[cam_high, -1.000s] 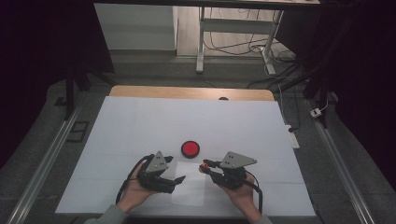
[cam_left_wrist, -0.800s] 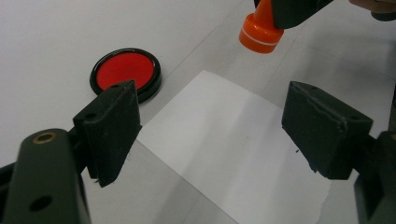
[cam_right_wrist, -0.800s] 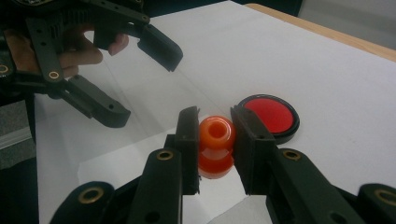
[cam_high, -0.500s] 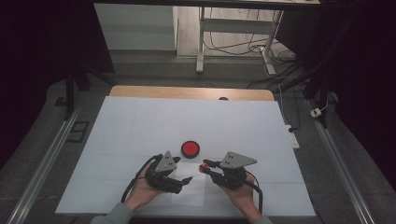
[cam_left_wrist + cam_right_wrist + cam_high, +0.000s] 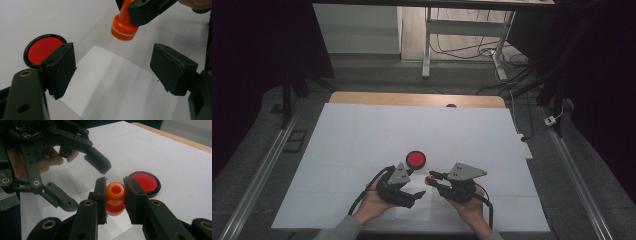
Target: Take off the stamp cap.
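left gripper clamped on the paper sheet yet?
No: in the left gripper view the left gripper has its jaws wide apart above the paper sheet, pads touching nothing.

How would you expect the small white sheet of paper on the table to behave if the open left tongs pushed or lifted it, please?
The small white sheet of paper looks thin and shows creases, so it would probably flop if lifted. Lying flat on the smooth white table covering, it would likely slide or buckle when pushed. The left tongs may struggle to catch its edge.

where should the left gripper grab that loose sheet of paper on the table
Take the paper sheet at its near edge, from the person's side: it lies flat, so one jaw must slide under. The left gripper already hovers open above it; the stamp hangs over the far corner.
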A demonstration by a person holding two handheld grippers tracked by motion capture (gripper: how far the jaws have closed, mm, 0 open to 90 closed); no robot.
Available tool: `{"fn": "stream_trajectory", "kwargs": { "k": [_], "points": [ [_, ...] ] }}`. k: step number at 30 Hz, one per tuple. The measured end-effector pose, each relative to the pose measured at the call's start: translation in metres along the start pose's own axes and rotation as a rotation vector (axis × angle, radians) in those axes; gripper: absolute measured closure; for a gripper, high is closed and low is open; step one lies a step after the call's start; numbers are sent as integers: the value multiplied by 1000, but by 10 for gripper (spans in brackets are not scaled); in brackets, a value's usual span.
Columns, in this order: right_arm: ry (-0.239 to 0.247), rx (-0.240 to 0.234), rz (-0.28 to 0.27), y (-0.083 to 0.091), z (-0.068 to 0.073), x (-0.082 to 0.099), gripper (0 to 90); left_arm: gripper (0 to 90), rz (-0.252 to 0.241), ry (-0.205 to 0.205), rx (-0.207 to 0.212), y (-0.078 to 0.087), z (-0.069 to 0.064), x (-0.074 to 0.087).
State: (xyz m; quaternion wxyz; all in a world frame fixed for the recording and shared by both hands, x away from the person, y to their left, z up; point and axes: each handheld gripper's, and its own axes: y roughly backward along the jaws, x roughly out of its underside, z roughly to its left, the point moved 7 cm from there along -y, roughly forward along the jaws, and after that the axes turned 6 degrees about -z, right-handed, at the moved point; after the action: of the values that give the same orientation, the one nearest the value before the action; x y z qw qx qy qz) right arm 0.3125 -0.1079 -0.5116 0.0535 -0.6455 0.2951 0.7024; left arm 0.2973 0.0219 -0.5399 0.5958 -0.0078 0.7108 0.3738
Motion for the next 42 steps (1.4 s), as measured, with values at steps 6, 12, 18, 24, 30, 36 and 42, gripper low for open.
{"fn": "stream_trajectory", "kwargs": {
  "k": [6,12,18,24,30,36,42],
  "points": [
    [-28,-16,-18,1,1,-2,717,222,-8,-12,6,-6,-3,-4],
    [-29,-15,-16,1,0,-2,717,239,-8,-15,10,-13,-5,-7],
    [-29,-15,-18,1,0,-2,717,264,-9,-23,7,-19,-6,-11],
    [-31,-15,-24,1,0,-2,717,326,-12,-32,0,-23,-6,-12],
    [-29,-12,-20,2,0,-2,717,419,-22,-43,-2,-25,-6,-14],
    [-28,-14,-20,1,0,-2,717,465,-19,-45,10,-27,-8,-14],
    [-29,-10,-19,2,-1,-2,717,520,-15,-51,11,-28,-8,-13]
  ]
}}
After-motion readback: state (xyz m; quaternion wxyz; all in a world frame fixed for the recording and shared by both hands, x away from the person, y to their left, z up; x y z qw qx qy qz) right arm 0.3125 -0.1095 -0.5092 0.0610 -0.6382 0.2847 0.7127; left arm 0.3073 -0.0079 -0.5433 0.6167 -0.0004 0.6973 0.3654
